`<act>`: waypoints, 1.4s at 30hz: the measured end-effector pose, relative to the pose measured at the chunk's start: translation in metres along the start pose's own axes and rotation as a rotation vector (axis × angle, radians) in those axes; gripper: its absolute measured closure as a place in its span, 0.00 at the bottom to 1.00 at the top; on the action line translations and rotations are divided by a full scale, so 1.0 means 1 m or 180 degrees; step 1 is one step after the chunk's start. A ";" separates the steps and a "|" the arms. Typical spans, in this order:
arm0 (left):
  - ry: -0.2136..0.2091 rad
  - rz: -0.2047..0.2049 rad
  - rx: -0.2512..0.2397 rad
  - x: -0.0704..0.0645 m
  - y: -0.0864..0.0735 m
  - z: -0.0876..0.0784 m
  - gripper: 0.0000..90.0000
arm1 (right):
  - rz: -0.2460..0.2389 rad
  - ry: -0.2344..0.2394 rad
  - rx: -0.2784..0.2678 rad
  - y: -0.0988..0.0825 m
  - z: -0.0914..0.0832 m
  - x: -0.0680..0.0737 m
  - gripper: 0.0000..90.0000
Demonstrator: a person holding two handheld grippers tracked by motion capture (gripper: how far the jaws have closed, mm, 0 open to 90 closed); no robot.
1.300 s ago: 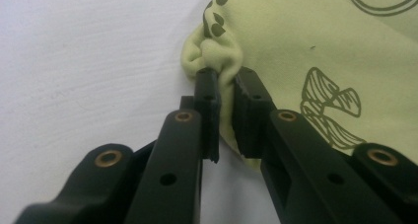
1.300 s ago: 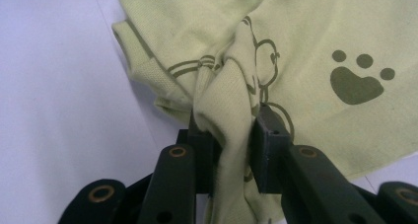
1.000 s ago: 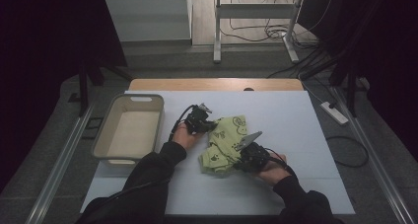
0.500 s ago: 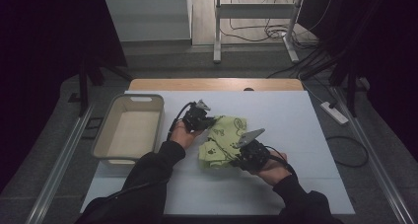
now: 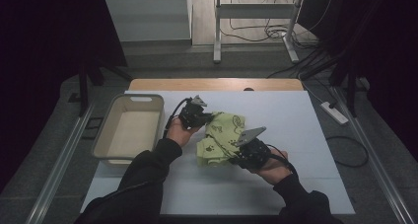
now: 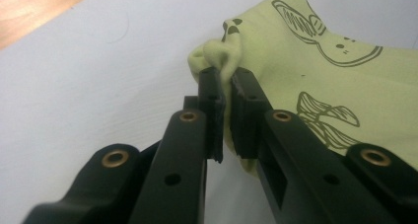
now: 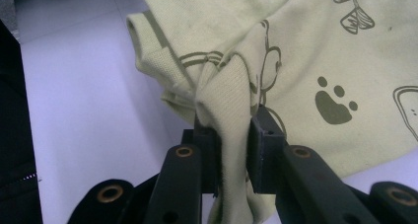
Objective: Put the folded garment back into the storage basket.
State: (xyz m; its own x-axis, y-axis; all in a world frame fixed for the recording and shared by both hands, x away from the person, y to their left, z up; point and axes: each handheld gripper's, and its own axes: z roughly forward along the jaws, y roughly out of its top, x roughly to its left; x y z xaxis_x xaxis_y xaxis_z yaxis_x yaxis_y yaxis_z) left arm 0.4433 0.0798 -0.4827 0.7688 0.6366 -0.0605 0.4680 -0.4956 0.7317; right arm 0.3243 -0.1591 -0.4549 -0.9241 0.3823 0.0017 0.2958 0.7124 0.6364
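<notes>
A pale green cloth point(image 5: 222, 137) with dark animal prints lies crumpled at the middle of the white table point(image 5: 296, 115). My left gripper point(image 5: 207, 118) is shut on the cloth's upper left edge; in the left gripper view a pinched fold of the cloth point(image 6: 315, 66) rises between the jaws of this gripper point(image 6: 226, 81). My right gripper point(image 5: 235, 157) is shut on the cloth's lower right part. In the right gripper view a thick bunch of the cloth point(image 7: 305, 51) is clamped in the gripper point(image 7: 229, 123).
A beige plastic basket point(image 5: 101, 149) stands on the table's left side, close to my left forearm. A wooden strip point(image 5: 217, 84) runs along the table's far edge. A power strip point(image 5: 334, 113) and cables lie on the floor at the right.
Both grippers have kept hold of the cloth and drifted slightly. The cloth has bunched a little tighter between them.
</notes>
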 end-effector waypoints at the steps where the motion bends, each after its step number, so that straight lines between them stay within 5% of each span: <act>1: 0.0004 -0.0001 -0.0003 0.000 0.001 -0.002 0.94 | -0.0004 0.0007 -0.0017 0.001 -0.001 0.001 0.86; 42: 0.0192 -0.0103 -0.0200 0.027 0.005 -0.072 0.94 | -0.0181 0.0195 -0.0336 0.054 0.000 0.010 0.86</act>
State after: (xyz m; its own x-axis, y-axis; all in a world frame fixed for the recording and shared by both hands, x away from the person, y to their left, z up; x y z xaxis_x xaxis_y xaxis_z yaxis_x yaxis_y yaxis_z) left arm 0.4354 0.1372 -0.4324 0.7252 0.6871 -0.0454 0.4626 -0.4373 0.7713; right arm 0.3307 -0.1165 -0.4206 -0.9527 0.3039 0.0084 0.2184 0.6649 0.7143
